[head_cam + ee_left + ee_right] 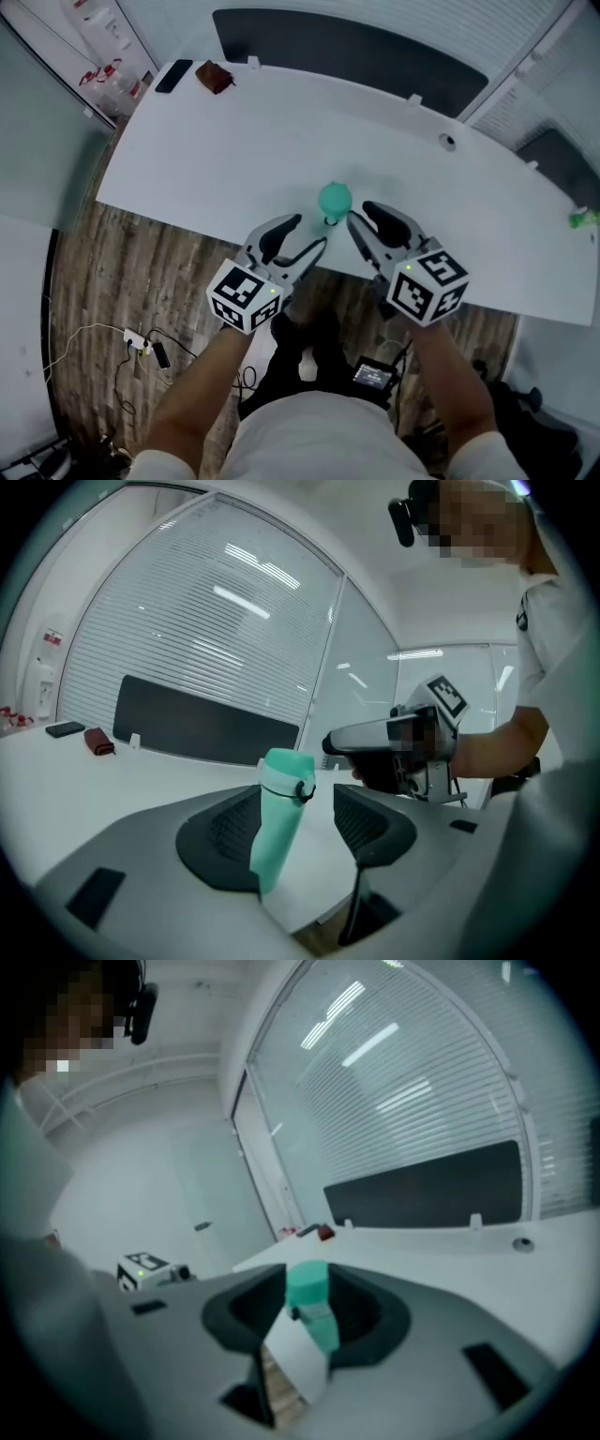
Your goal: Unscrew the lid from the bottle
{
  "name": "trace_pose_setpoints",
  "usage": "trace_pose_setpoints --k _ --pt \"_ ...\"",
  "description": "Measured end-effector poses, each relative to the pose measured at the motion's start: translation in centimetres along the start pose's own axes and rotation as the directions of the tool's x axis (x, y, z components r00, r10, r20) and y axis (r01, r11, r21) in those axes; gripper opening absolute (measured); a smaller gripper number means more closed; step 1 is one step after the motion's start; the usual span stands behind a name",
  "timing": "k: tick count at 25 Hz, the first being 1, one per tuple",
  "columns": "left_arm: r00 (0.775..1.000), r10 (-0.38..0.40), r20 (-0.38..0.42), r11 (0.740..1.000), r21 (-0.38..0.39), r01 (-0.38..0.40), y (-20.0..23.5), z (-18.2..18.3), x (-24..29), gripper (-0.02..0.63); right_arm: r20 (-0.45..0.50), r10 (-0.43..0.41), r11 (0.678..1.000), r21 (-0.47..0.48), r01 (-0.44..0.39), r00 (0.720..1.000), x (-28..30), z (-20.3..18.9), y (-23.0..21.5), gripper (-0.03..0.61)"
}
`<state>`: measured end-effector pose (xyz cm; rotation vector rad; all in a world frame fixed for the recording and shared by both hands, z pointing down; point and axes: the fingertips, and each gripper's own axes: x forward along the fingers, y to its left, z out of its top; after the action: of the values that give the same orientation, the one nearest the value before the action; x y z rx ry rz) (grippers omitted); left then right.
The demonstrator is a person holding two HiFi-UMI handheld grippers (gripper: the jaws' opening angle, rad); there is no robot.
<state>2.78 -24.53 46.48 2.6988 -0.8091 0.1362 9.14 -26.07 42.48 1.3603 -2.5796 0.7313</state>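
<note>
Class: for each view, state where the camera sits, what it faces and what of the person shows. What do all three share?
Head view: on the head, looking steeply down at the table; forearms, left gripper and right gripper show.
Left gripper view: on that gripper, along its open jaws at the bottle; arm and torso show.
Right gripper view: on that gripper, along jaws closed on the lid; the torso shows.
Shared: the bottle.
</note>
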Motion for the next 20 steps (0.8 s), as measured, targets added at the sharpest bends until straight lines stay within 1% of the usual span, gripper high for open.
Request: trace_pose_setpoints --k 2,4,5,7,10,15,20 --pt "0.999 0.02 -0.028 0.999 0.033 -0.019 0.5 -0.8 0.9 0.268 -0.007 -0.02 1.0 -0.024 0.02 1.0 0.8 -0.1 -0.3 0.161" --pt "0.998 0.038 -0.053 0.998 0.059 -0.035 1.0 -1.5 1.9 0.292 -0.016 -0.035 0.998 -0.049 0.034 0.999 1.7 -0.1 -0.3 0.223" --pt "0.997 0.044 -0.064 0.997 0.072 -0.04 1.2 -1.9 2.4 0.298 -0.023 -0.042 0.997 -0.065 0.04 0.999 2.2 -0.2 -0.2 0.253" --pt "0.995 0.053 -0.084 0.994 0.1 -0.045 1.4 -2.6 3.4 0.304 -0.043 -0.06 0.993 -0.102 0.055 0.997 3.2 -0.3 -0.1 0.28" --pt "0.993 0.07 -0.097 0.989 0.135 -0.056 1.7 -3.1 4.8 0.305 -0.082 -0.091 0.986 -0.15 0.078 0.993 4.5 -0.9 -0.1 0.302" --pt "0.985 0.113 -0.132 0.983 0.161 -0.091 2.5 -4.7 6.5 0.305 -0.138 -0.139 0.975 -0.194 0.111 0.981 6.2 -1.8 -0.3 0.305" --pt "0.982 0.142 -0.122 0.979 0.163 -0.121 2.7 -4.8 7.7 0.305 -0.143 -0.186 0.962 -0.227 0.151 0.972 6.9 -2.0 -0.8 0.305"
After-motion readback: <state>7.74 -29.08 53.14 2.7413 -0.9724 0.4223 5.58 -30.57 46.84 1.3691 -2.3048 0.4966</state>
